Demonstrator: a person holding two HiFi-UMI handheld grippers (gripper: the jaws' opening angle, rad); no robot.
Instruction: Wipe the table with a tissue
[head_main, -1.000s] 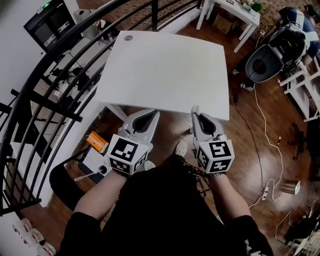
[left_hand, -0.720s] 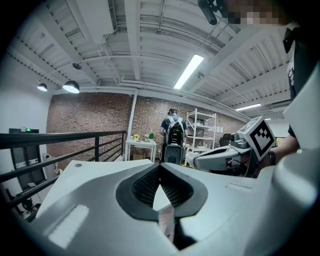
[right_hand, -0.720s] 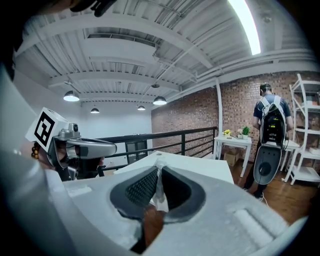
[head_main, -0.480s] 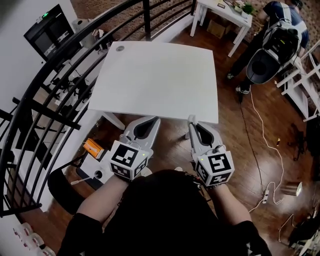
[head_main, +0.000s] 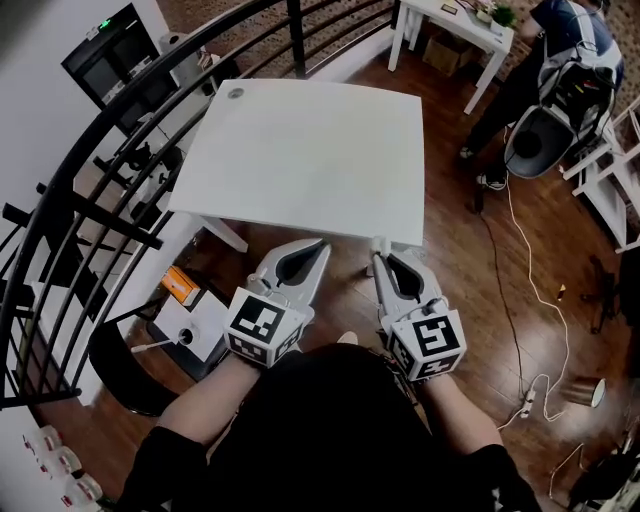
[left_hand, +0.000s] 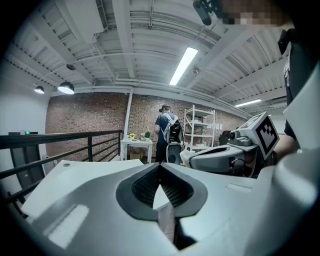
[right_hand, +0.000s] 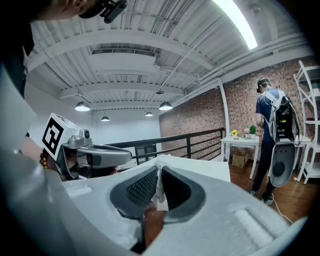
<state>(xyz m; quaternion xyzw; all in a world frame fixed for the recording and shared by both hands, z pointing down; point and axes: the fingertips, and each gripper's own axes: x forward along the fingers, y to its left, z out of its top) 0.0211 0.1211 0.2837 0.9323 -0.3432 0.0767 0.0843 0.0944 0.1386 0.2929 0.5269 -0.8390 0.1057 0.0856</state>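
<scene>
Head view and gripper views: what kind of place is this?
Probably an indoor mezzanine workspace or lab in an industrial loft. Cues: a bare brick wall, a black railing curving round the white table, and open metal shelving under a strip light.

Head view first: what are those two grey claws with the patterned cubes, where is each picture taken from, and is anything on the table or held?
They are hand-held grippers, not a robot: a person holds one in each hand. The head view comes from a camera on the person's head, looking down at the left gripper, the right gripper and the white table. The other two pictures come from cameras riding on each gripper, looking along its jaws. The table is bare except for a small round disc at its far left corner. The right gripper's jaws are shut on a tissue. The left gripper's jaws are shut on nothing. Both are held just short of the table's near edge.
</scene>
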